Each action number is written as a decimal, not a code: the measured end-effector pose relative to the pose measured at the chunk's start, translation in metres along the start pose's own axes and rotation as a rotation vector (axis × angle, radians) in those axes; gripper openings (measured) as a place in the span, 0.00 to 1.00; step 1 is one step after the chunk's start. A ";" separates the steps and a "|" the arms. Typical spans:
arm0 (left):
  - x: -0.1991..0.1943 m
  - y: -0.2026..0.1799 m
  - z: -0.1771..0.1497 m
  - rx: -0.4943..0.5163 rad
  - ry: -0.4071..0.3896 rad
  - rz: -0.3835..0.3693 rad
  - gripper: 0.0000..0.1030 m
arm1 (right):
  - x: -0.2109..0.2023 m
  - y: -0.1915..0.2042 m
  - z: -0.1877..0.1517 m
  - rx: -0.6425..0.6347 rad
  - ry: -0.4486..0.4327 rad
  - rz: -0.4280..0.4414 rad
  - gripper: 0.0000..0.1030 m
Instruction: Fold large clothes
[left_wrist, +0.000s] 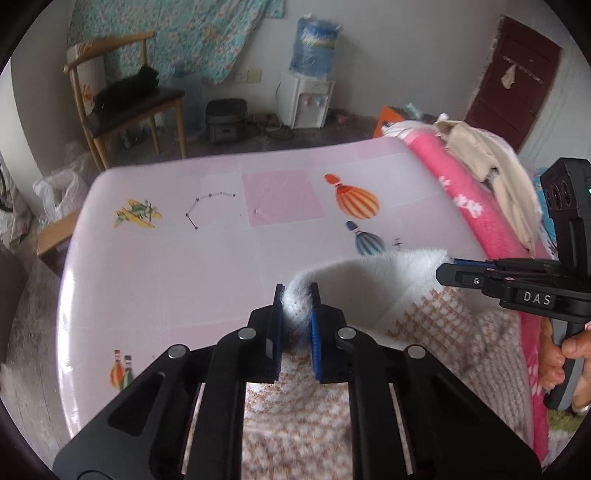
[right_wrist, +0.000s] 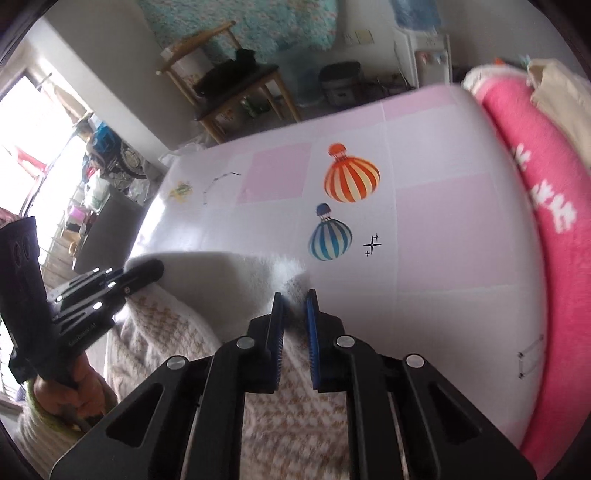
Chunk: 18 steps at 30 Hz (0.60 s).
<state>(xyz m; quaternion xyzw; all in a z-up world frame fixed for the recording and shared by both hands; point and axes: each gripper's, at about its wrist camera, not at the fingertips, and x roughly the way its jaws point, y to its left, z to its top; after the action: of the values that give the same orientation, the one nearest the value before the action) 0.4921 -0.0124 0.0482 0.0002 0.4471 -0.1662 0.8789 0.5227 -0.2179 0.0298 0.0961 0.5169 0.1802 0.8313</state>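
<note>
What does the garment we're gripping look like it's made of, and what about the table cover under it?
Garment: looks like soft knit, brown-and-white check outside, white fleecy pile on the turned-up edge; likely fleece-lined, fibre unclear. The left gripper and right gripper both pinch that fuzzy edge. Table cover: smooth, glossy, printed, showing glare; probably plastic or oilcloth.

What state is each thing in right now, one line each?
left gripper: shut on the garment's white fluffy edge.
right gripper: shut on the same edge.
garment: white and tan check, edge lifted between both grippers.
table: pink printed cover.
pink blanket: rolled along the table's side.
</note>
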 end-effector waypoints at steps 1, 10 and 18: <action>-0.010 -0.003 -0.003 0.017 -0.010 0.001 0.10 | -0.011 0.008 -0.008 -0.033 -0.017 -0.015 0.11; -0.088 -0.046 -0.091 0.222 -0.046 0.023 0.09 | -0.083 0.041 -0.093 -0.235 -0.031 -0.030 0.16; -0.095 -0.057 -0.133 0.311 -0.017 0.065 0.09 | -0.118 0.052 -0.069 -0.143 -0.128 0.187 0.17</action>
<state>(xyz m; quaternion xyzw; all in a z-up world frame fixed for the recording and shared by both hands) 0.3193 -0.0186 0.0510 0.1494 0.4081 -0.2051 0.8770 0.4032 -0.2190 0.1141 0.0954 0.4374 0.2868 0.8470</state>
